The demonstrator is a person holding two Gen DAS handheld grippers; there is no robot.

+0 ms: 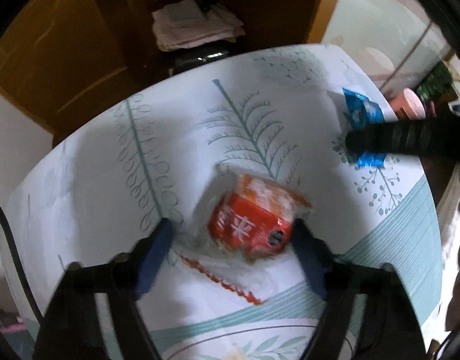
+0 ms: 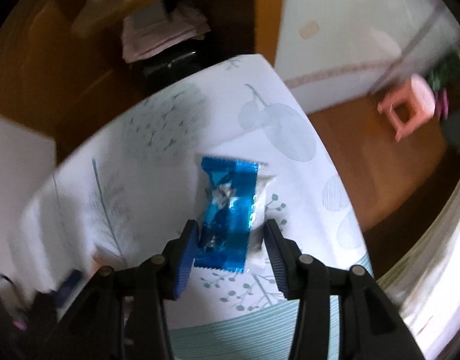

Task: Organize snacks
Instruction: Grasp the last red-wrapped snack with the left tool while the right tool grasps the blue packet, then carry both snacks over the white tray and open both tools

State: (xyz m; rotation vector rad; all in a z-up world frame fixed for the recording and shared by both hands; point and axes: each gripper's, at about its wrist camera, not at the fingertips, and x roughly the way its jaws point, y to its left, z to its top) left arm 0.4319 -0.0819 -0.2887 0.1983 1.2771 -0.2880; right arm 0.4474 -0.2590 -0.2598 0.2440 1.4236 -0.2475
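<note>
On a white tablecloth printed with pale green fern and twig patterns, the left wrist view shows an orange-red snack packet with white characters and a clear crimped end, lying between the two blue-padded fingers of the left gripper. The right pad sits right at the packet's edge, while the left pad stands apart from it with bare cloth between, so the jaws are released and straddle the packet without clamping it. Near the table's far right edge lies a blue snack wrapper, partly covered by a dark finger of the other gripper reaching in from the right. Beyond the table stands a brown wooden cabinet with a stack of papers on a shelf, and a pink stool sits on the floor at the right. In the right wrist view, blurred in places, the same blue snack wrapper lies on the cloth with its near half between the fingers of the right gripper. The left pad is just at the wrapper's edge and the right pad stands a little clear of its white side, so these jaws are also unclenched, bracketing the wrapper rather than gripping it. The pink stool shows on the brown floor to the upper right.
</note>
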